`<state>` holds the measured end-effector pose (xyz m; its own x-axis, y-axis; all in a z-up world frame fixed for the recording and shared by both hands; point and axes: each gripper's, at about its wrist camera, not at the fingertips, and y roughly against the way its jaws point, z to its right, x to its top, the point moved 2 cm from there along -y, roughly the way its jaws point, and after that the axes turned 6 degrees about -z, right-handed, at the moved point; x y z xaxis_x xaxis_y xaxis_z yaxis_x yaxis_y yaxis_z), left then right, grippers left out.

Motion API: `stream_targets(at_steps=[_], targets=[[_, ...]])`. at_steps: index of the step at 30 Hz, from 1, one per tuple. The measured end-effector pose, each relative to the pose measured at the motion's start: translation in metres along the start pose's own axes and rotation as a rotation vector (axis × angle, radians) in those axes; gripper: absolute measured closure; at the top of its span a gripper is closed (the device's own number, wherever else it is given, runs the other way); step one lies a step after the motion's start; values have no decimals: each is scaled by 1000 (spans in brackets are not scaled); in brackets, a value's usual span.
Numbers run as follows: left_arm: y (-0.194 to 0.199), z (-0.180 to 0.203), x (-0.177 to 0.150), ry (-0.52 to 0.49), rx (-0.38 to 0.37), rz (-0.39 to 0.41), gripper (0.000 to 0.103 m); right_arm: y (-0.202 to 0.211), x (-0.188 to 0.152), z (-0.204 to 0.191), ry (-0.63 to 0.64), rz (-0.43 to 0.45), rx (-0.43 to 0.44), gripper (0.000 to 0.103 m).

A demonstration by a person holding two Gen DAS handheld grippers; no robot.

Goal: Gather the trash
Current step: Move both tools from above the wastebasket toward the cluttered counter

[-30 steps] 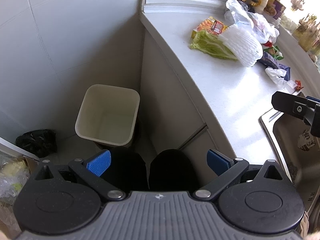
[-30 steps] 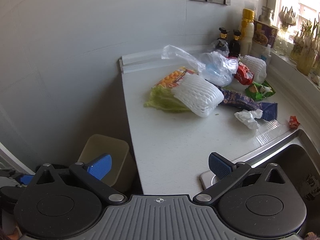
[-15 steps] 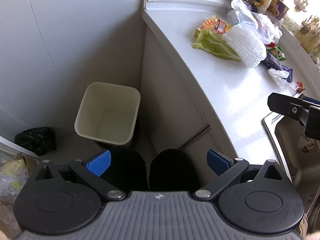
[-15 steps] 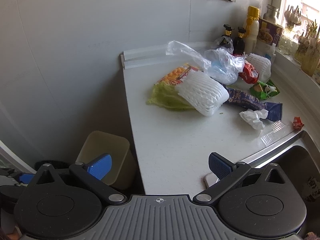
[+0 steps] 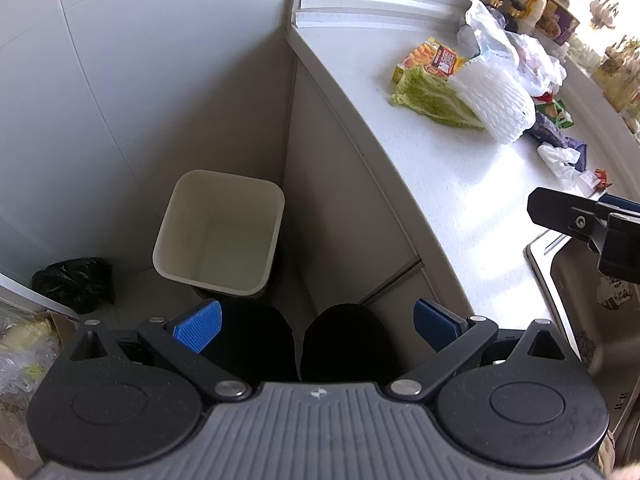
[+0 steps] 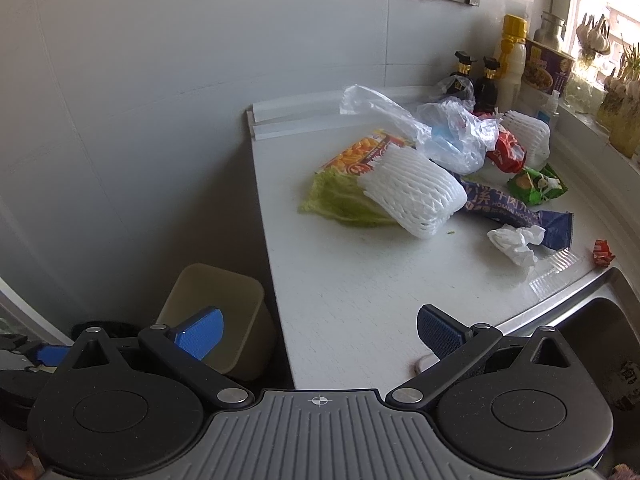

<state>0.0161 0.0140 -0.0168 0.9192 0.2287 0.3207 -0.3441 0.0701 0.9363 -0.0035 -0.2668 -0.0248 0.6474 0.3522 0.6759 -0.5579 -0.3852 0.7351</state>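
Observation:
A cream bin (image 5: 219, 236) stands on the floor beside the counter, nothing visible inside it; it shows too in the right wrist view as the bin (image 6: 216, 316). Trash lies on the white counter (image 6: 360, 300): a white foam net (image 6: 416, 196), a cabbage leaf (image 6: 340, 200), an orange snack packet (image 6: 360, 152), clear plastic bags (image 6: 444, 136), a dark blue wrapper (image 6: 516, 216), a crumpled tissue (image 6: 516, 240), a small red wrapper (image 6: 603, 252). My left gripper (image 5: 316, 322) hangs open above the floor near the bin. My right gripper (image 6: 320, 330) is open over the counter's near edge.
A steel sink (image 6: 592, 336) lies at the right. Sauce bottles (image 6: 476, 80) and a yellow-capped bottle (image 6: 510, 52) stand along the back wall. A black bag (image 5: 74, 284) sits on the floor left of the bin. The person's dark shoes (image 5: 300, 344) are below the left gripper.
Both grippers have risen and edged slightly forward; the right one is a little closer to the trash pile. Both stay open and hold nothing.

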Motion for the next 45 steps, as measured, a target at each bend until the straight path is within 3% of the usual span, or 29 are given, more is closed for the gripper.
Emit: stream_targets(at_steps=[45], targets=[[0, -4, 8, 24, 6, 42, 1, -26, 5, -7, 8, -42, 16, 0]])
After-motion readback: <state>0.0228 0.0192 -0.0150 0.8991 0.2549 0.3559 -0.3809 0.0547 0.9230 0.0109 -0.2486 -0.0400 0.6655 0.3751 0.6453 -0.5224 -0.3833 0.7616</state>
